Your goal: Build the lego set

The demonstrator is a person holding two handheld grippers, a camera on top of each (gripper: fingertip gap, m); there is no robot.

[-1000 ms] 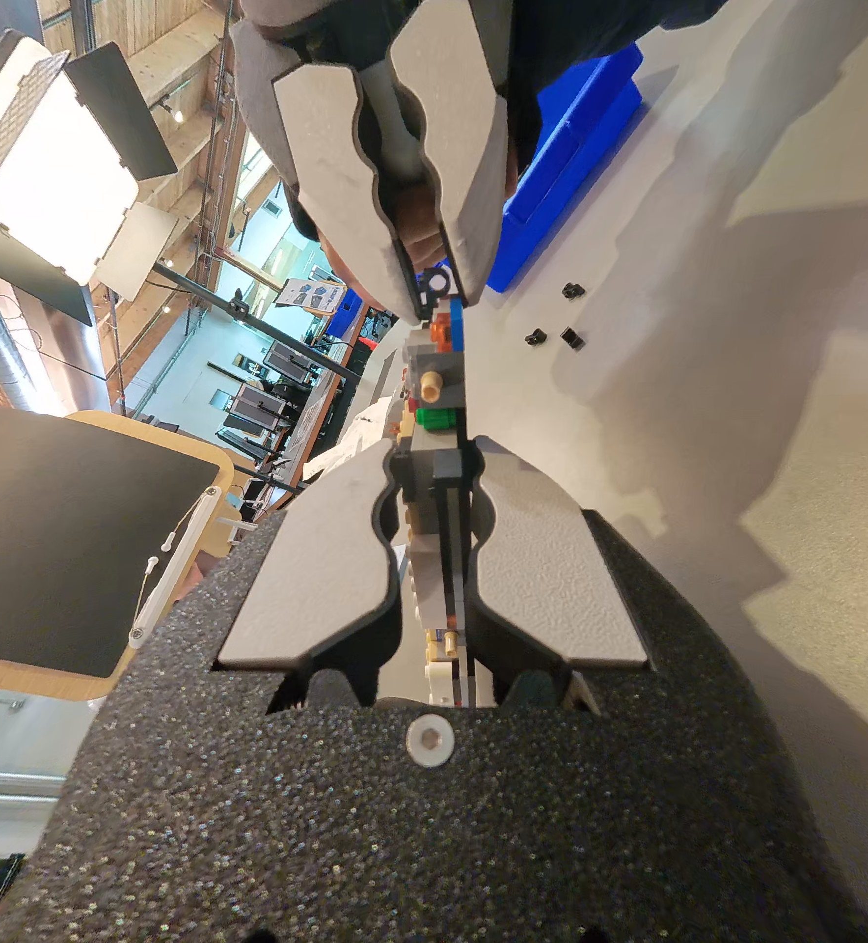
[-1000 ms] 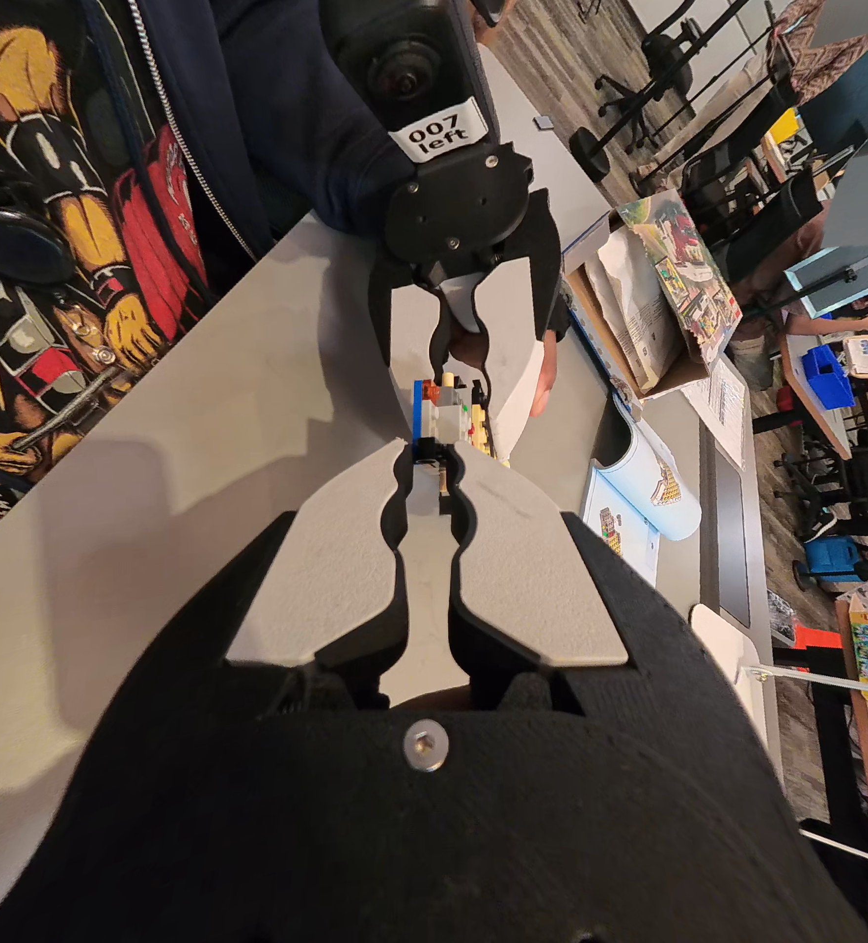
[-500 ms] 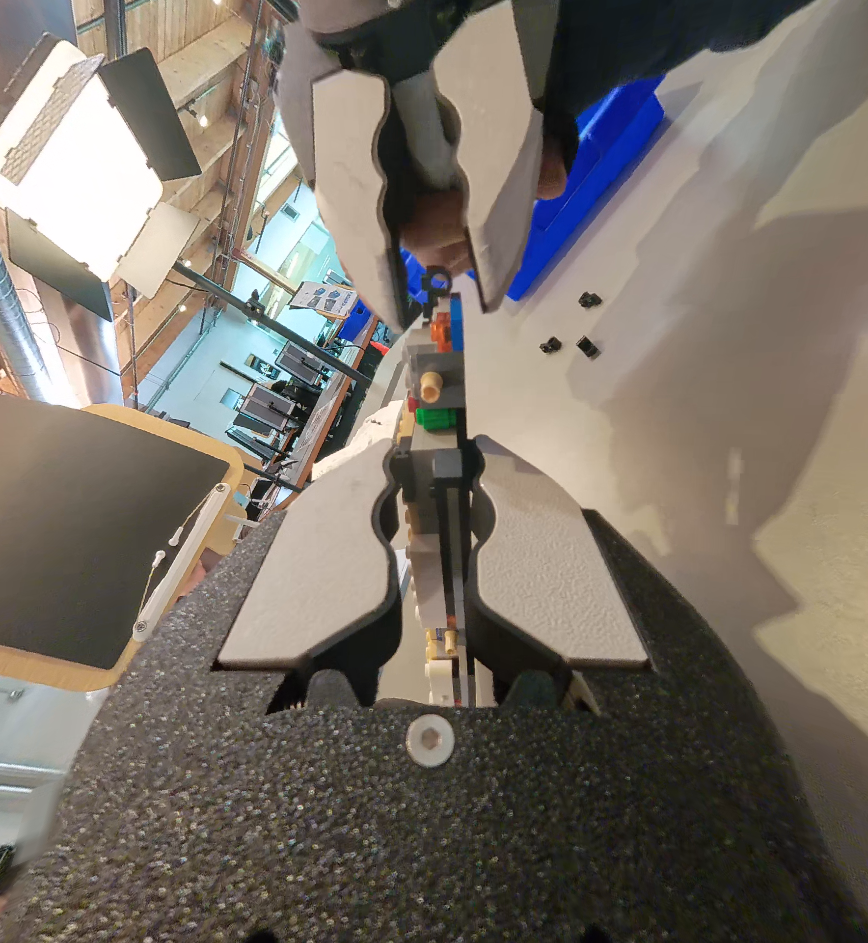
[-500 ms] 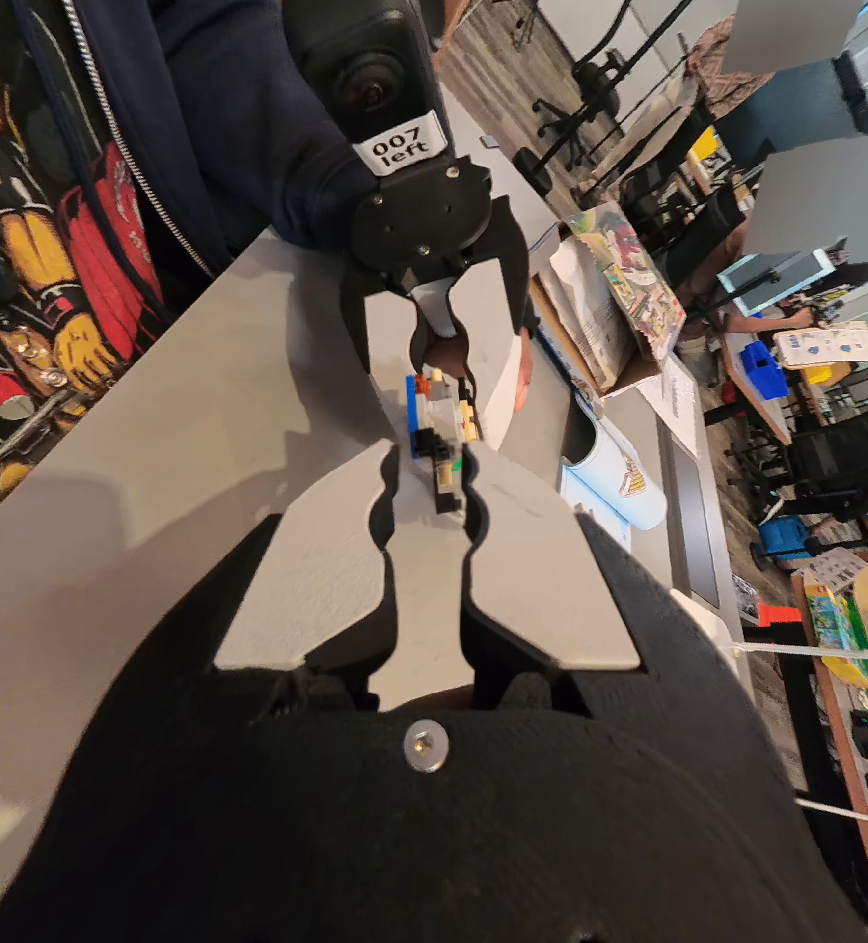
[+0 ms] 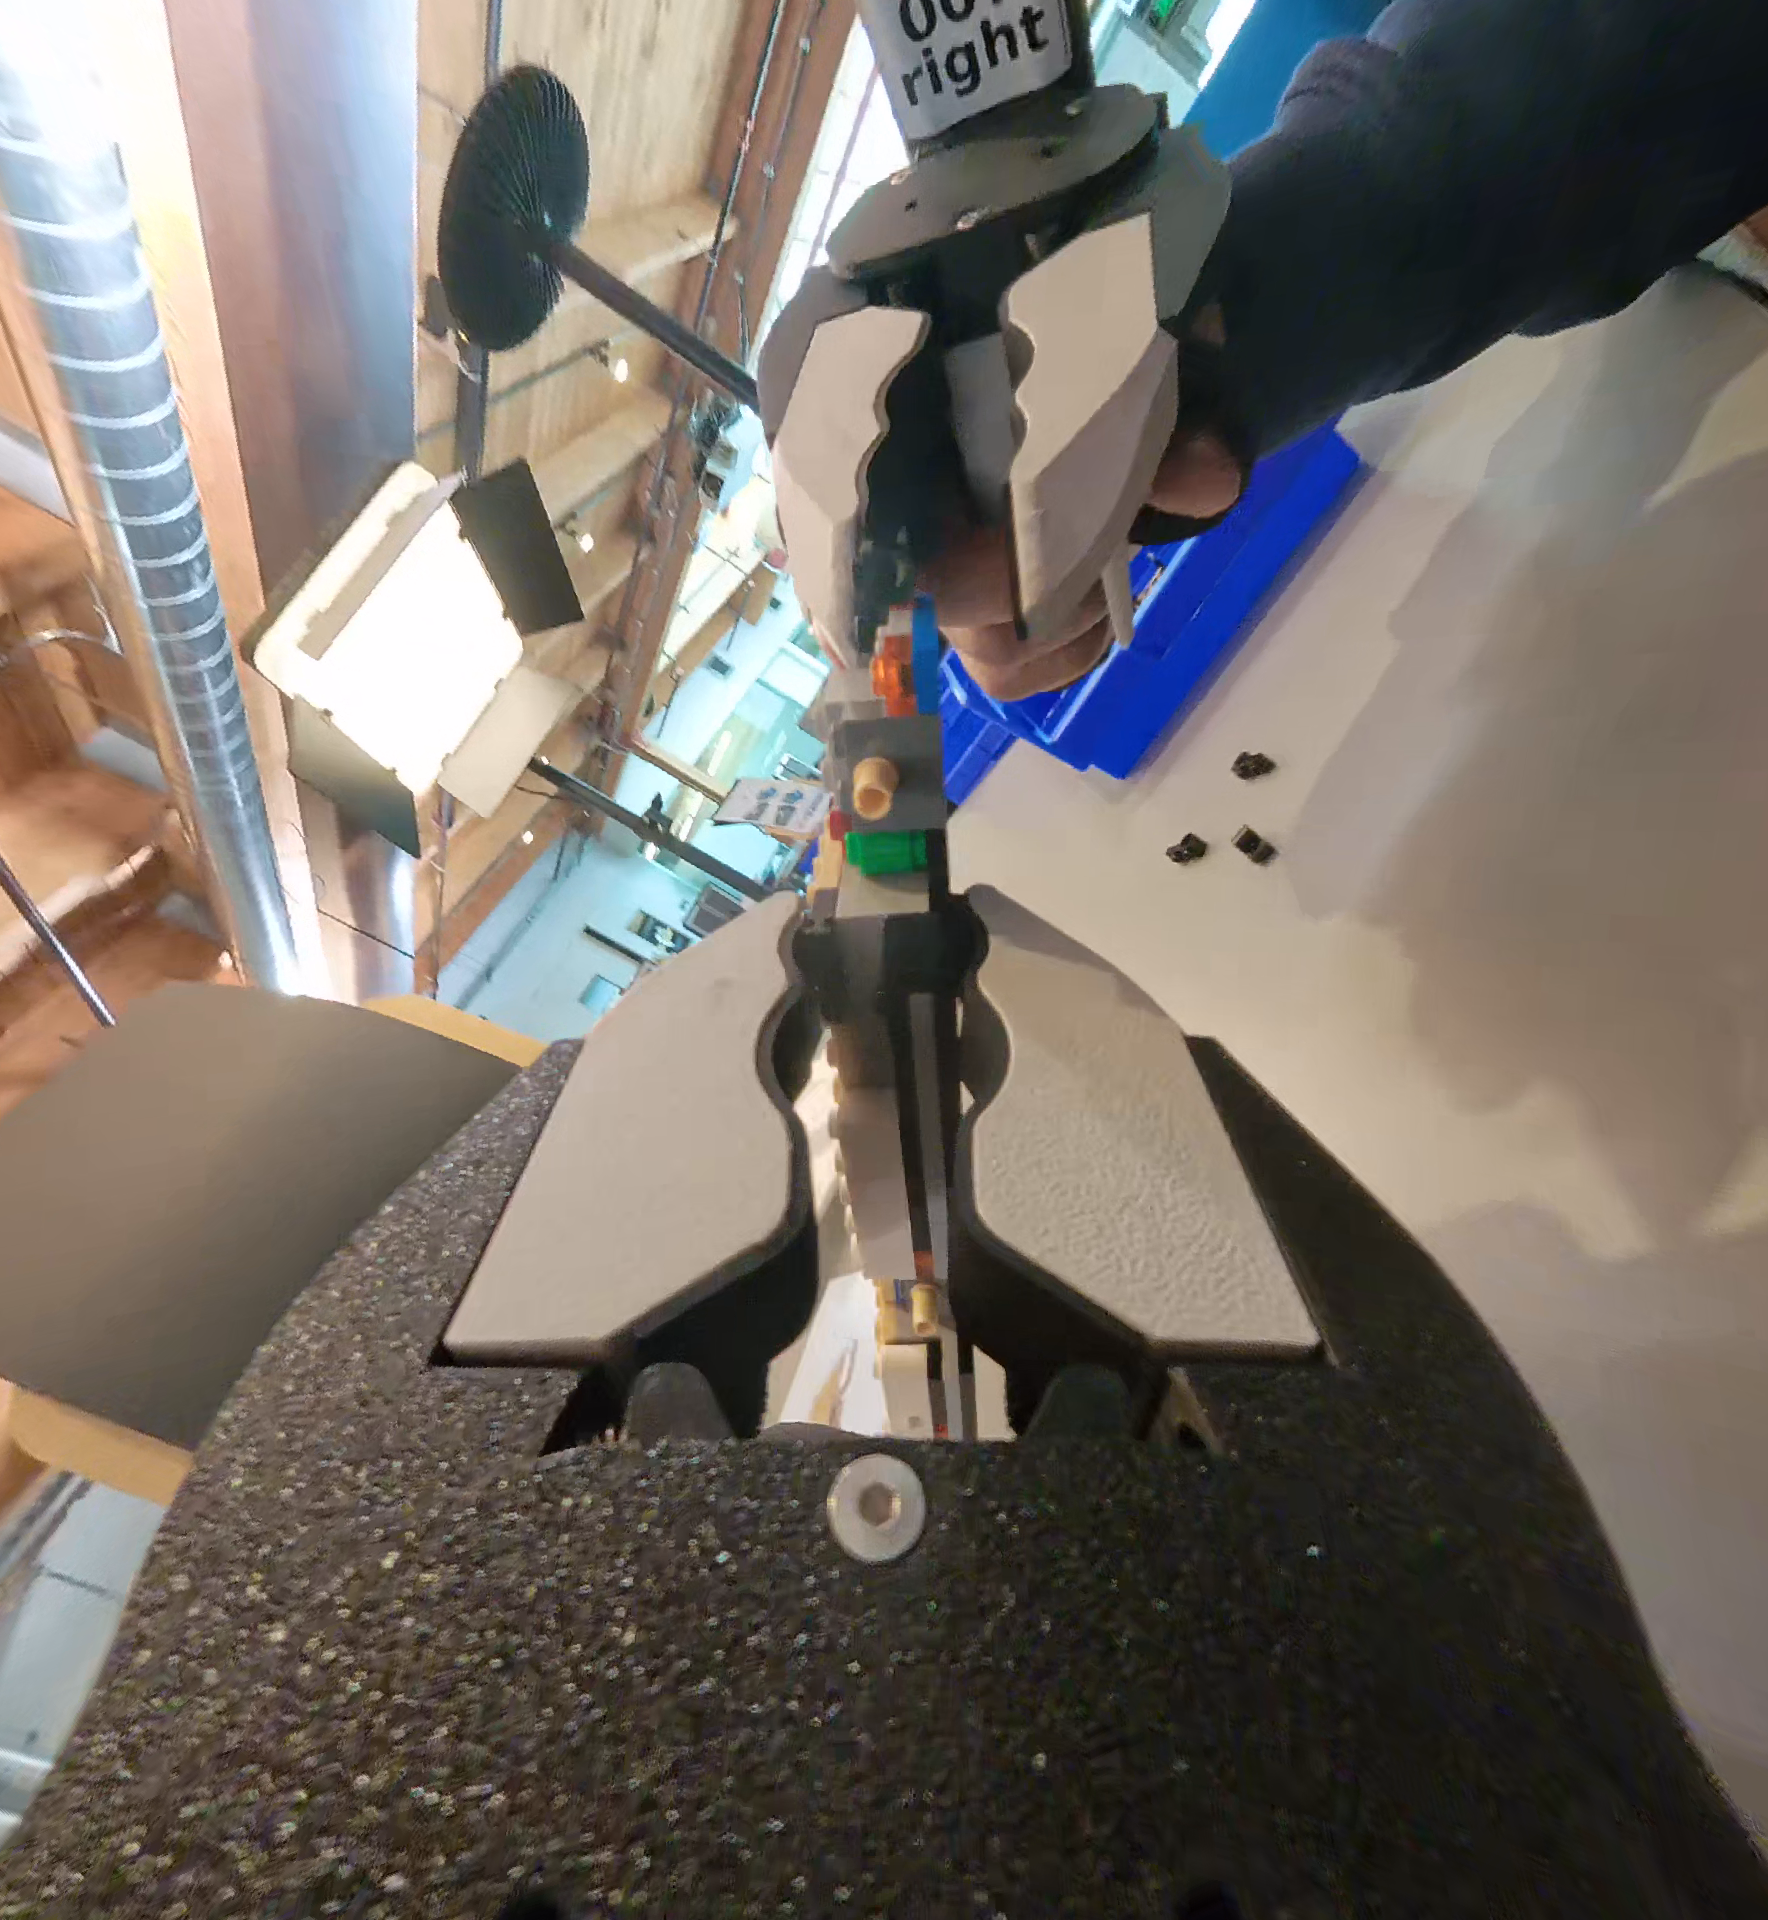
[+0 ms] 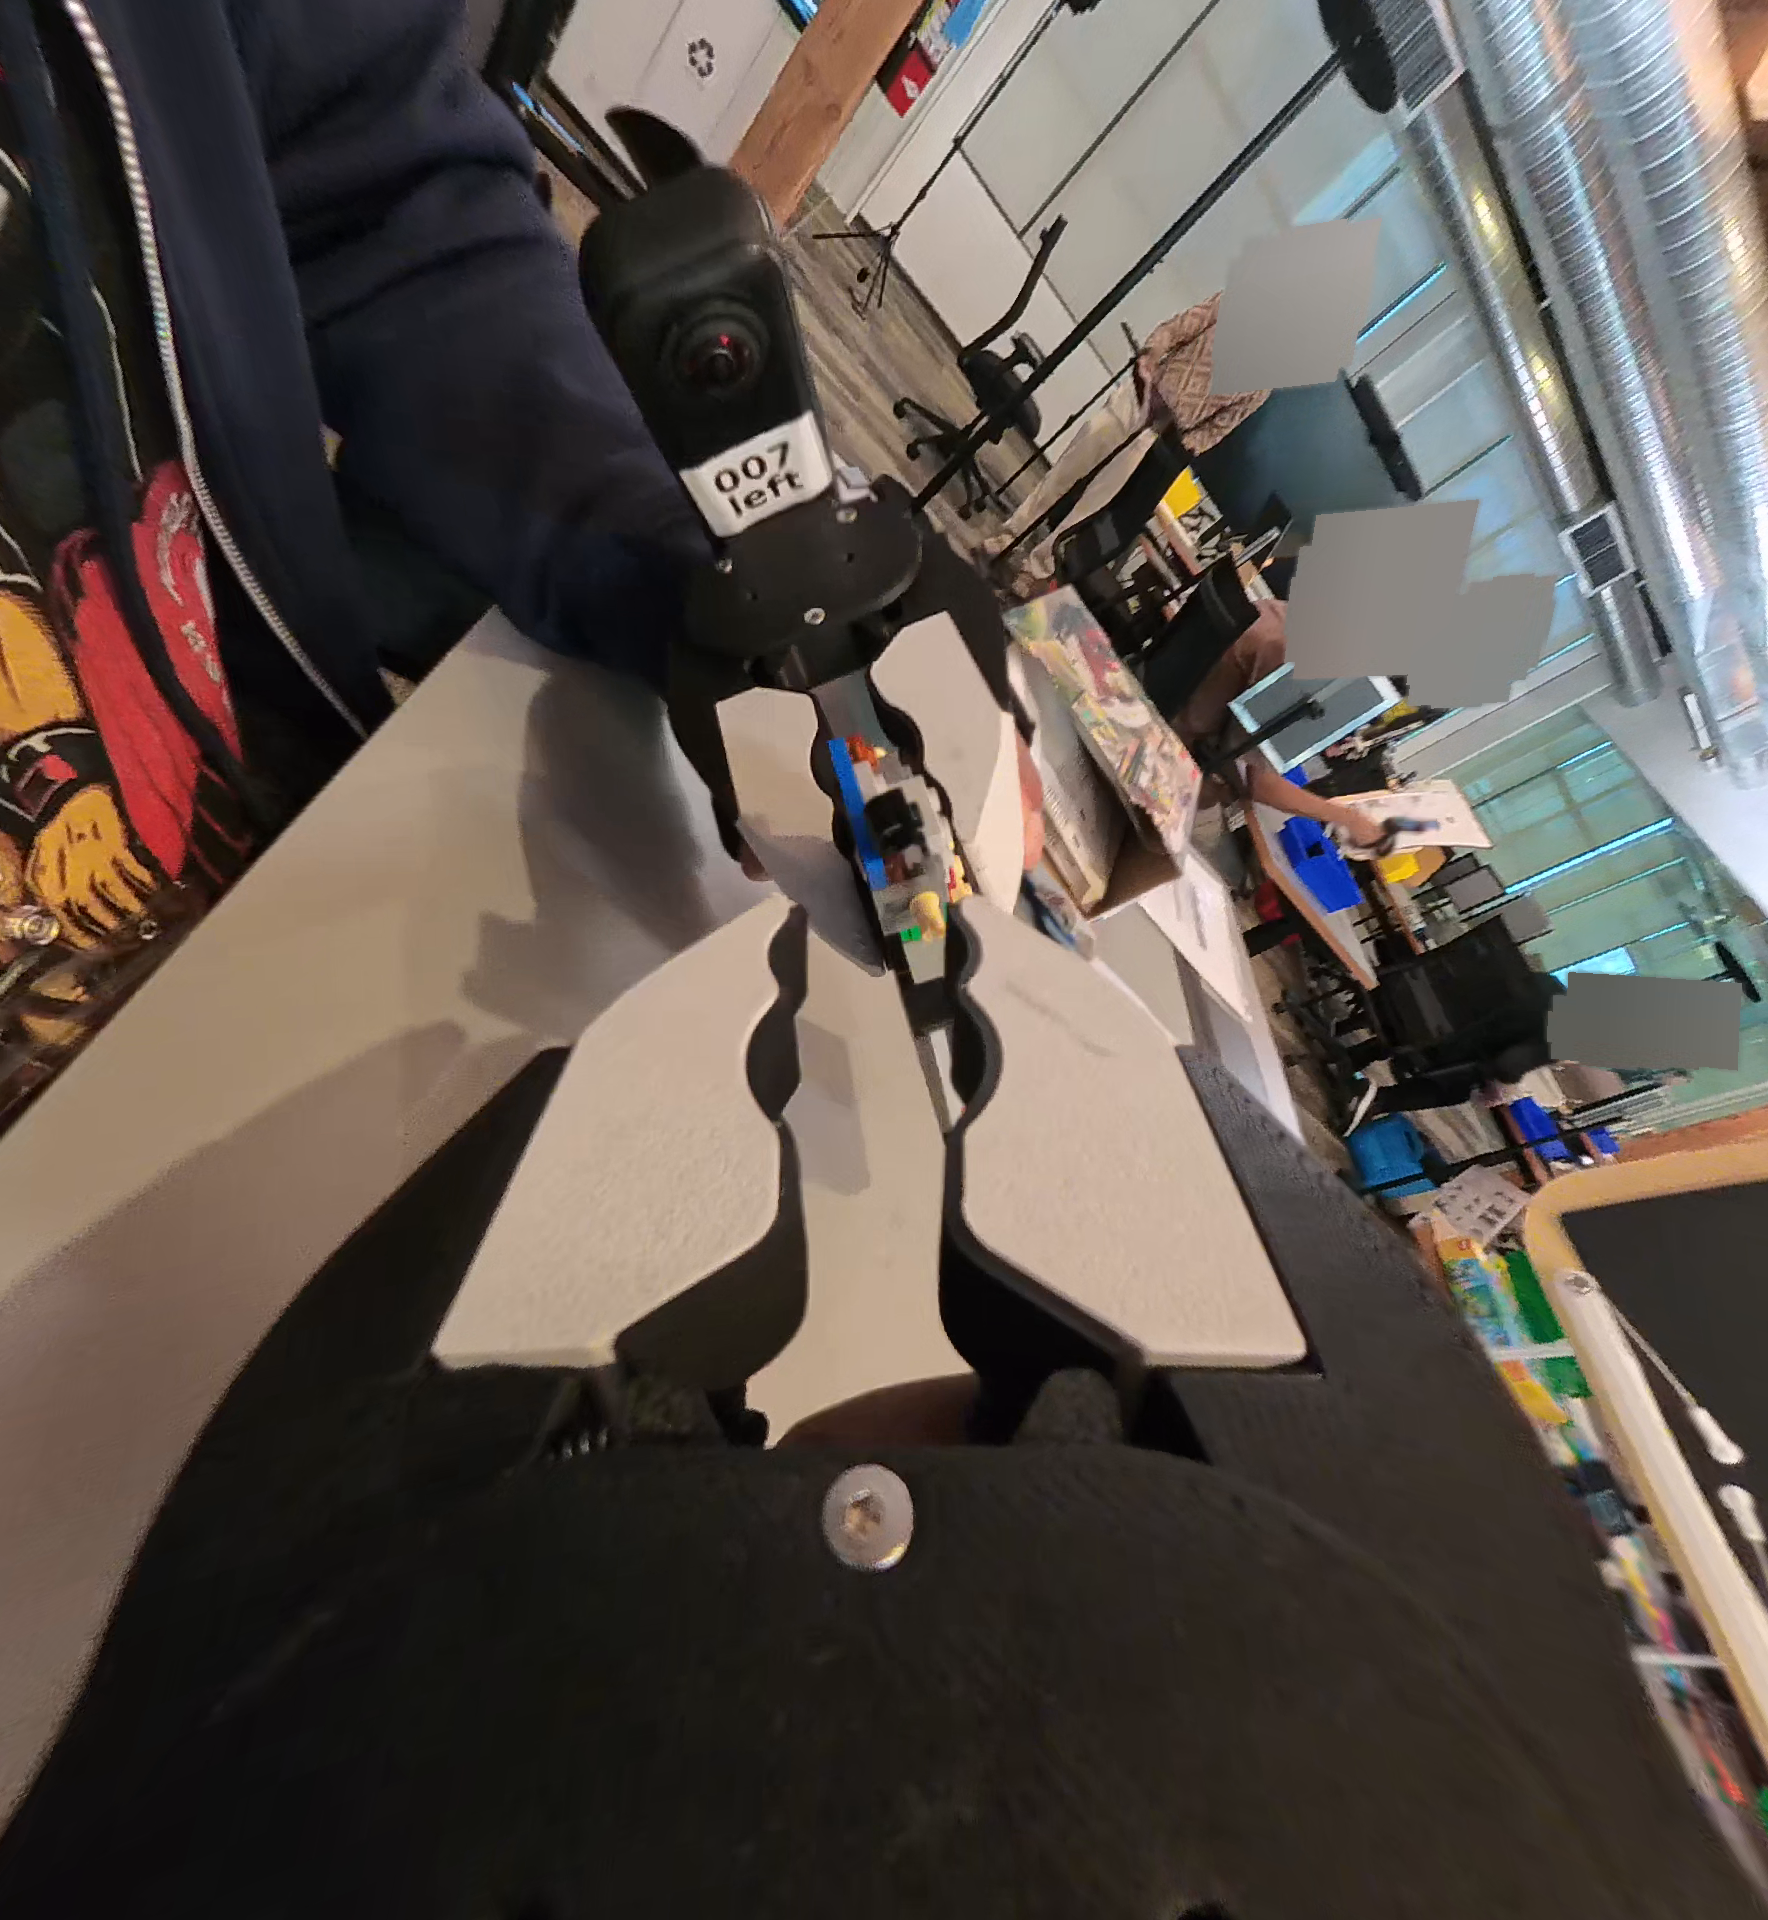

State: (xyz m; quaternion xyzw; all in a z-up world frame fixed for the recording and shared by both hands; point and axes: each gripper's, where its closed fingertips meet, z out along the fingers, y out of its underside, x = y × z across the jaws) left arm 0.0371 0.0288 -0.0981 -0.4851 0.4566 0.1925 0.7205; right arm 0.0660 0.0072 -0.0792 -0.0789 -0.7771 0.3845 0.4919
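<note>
My left gripper [image 5: 885, 925] is shut on a long brick assembly [image 5: 885, 790] of grey, black, tan, green, orange and blue pieces, held above the grey table [image 5: 1482, 727]. The assembly runs back between the fingers and juts forward beyond the tips. My right gripper [image 6: 875, 925] faces it and is open. The assembly's [image 6: 895, 831] near end lies by the inner side of one right finger [image 6: 1046, 1091], with a gap to the other. In the left wrist view the right gripper [image 5: 953, 623] stands spread around the assembly's far end.
A blue bin [image 5: 1171, 644] and three small black pieces [image 5: 1244, 769] lie on the table beyond the grippers. A cardboard box with booklets [image 6: 1119, 727] sits at the table's far side. The person's dark jacket [image 6: 340, 364] is close on the left.
My right gripper has opened from a nearly shut pinch at the assembly's end. Both grippers have tilted and the views have swung. My left gripper has kept its hold on the assembly.
</note>
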